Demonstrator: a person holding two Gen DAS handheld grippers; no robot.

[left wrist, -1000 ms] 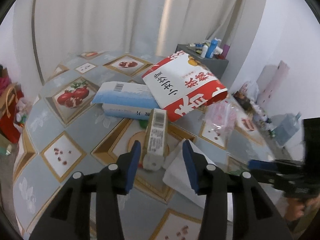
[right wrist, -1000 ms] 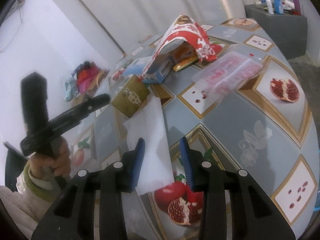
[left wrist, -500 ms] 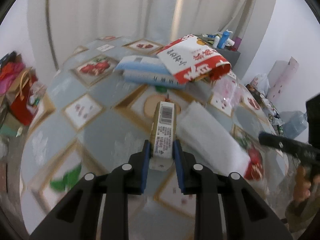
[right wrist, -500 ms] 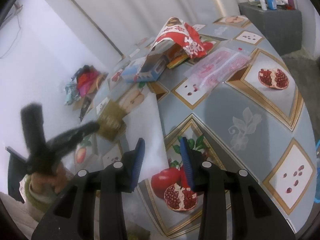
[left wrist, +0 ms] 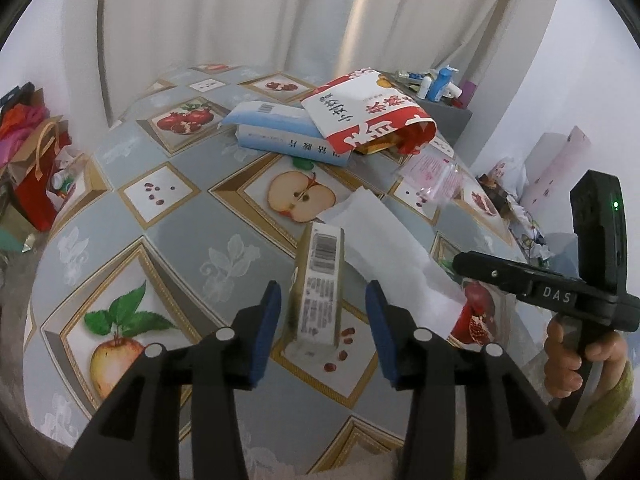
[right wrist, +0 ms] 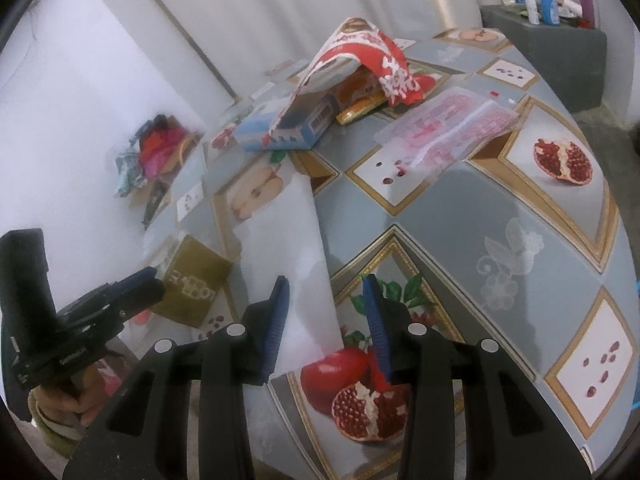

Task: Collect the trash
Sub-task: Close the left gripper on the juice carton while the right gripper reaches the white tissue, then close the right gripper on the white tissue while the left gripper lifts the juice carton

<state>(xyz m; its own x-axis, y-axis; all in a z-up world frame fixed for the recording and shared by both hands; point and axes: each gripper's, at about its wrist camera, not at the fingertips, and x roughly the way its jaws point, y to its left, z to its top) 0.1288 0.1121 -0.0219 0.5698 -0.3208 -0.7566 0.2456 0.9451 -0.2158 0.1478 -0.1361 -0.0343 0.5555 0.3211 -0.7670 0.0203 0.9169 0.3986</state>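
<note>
A small olive-gold carton (left wrist: 318, 286) with a barcode lies on the table near its front edge, between the open jaws of my left gripper (left wrist: 324, 328), with gaps on both sides. It also shows in the right wrist view (right wrist: 194, 280). A white paper sheet (left wrist: 394, 252) lies beside it. My right gripper (right wrist: 326, 330) is open over that sheet's (right wrist: 292, 248) near end. Farther back lie a blue-white box (left wrist: 284, 134), a red-white bag (left wrist: 372, 118) and a pink clear plastic bag (right wrist: 448, 126).
The round table (left wrist: 176, 224) has a fruit-patterned cloth. A grey cabinet (right wrist: 548, 52) with bottles stands behind it. Bags and clutter (left wrist: 32, 160) sit on the floor to the left, more clutter (left wrist: 520, 216) to the right. Curtains hang behind.
My left gripper closed on the carton, drew it toward the table's front edge, then opened; the carton now lies free between the jaws. My right gripper stayed open over the paper.
</note>
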